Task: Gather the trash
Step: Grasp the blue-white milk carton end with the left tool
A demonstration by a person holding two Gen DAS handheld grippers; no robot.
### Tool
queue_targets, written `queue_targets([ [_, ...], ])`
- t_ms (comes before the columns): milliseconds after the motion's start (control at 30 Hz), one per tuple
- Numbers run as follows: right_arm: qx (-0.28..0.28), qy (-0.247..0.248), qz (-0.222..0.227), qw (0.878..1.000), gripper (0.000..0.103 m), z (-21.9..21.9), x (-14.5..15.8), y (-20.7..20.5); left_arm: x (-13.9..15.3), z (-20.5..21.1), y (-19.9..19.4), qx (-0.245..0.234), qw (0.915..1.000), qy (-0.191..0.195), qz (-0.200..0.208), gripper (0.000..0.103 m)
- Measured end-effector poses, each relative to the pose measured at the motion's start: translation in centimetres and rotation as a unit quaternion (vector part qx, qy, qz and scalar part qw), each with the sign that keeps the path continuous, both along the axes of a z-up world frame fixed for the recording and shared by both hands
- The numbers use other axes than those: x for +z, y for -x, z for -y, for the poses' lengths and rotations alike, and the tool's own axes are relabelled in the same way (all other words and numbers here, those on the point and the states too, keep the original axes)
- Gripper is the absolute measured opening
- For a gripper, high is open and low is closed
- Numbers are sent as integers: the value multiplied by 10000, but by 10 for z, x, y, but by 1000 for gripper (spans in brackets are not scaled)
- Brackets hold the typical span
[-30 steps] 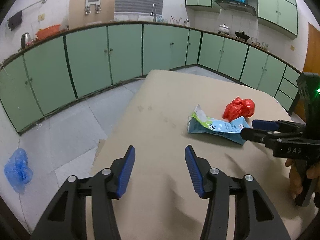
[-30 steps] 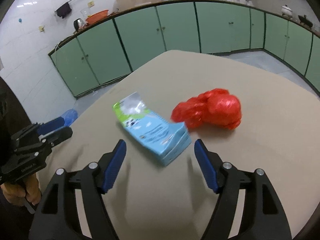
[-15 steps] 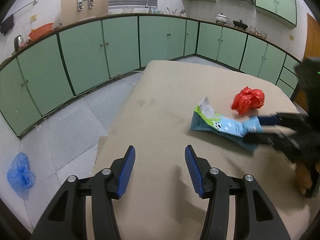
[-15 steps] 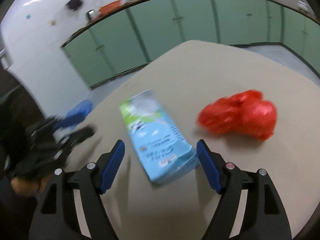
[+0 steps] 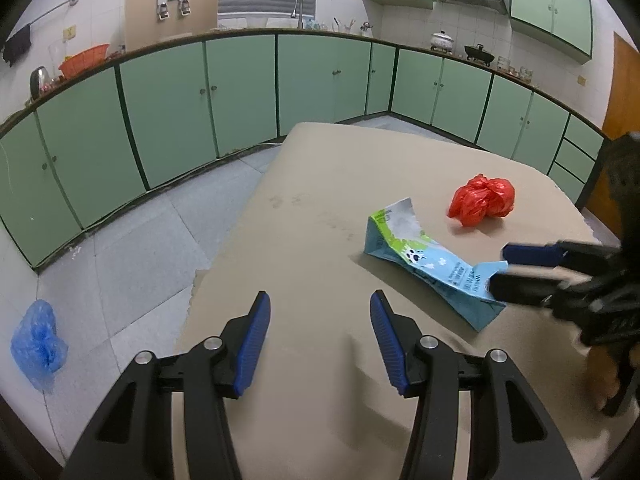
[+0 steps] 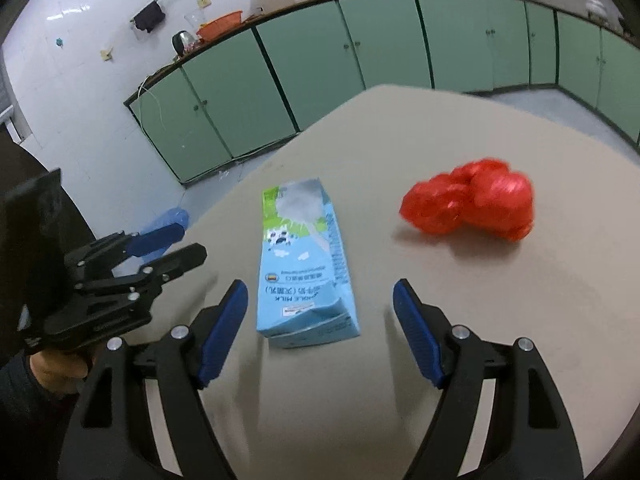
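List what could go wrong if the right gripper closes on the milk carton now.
1. The right gripper is open around only the near end of the milk carton, which is already crumpled; a squeeze may crush it further or let it slip.
2. The red plastic bag lies close by on the table and could be knocked.

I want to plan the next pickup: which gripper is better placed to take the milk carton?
Right. The right gripper is open around the milk carton; the left gripper hangs over bare table.
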State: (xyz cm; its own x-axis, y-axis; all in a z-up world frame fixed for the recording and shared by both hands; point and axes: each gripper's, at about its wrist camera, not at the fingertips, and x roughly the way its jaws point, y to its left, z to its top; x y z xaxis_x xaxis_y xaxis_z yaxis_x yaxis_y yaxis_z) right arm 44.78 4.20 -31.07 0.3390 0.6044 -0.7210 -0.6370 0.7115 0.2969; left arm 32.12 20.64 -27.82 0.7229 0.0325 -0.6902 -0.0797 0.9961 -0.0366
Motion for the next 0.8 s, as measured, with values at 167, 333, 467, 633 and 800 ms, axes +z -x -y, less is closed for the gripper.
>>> queue_targets([
  [167, 729, -152, -104, 9972, 73, -11, 5, 22, -2, 1, 2, 19, 10000, -28, -62, 52],
  [333, 850, -4, 160, 9963, 71, 3, 21, 47, -1, 12, 6, -75, 9999, 57, -91, 52],
  [467, 148, -190, 210, 9995, 72, 49, 32, 49, 4, 40, 14, -279, 9993, 241, -11, 55],
  [633, -530, -304, 348, 9975, 74, 101, 37, 50, 5, 93, 17, -430, 9987, 258, 36, 60],
  [800, -989, -351, 399, 9937, 75, 135, 34, 48, -6, 119, -3, -232, 9993, 109, -270, 60],
])
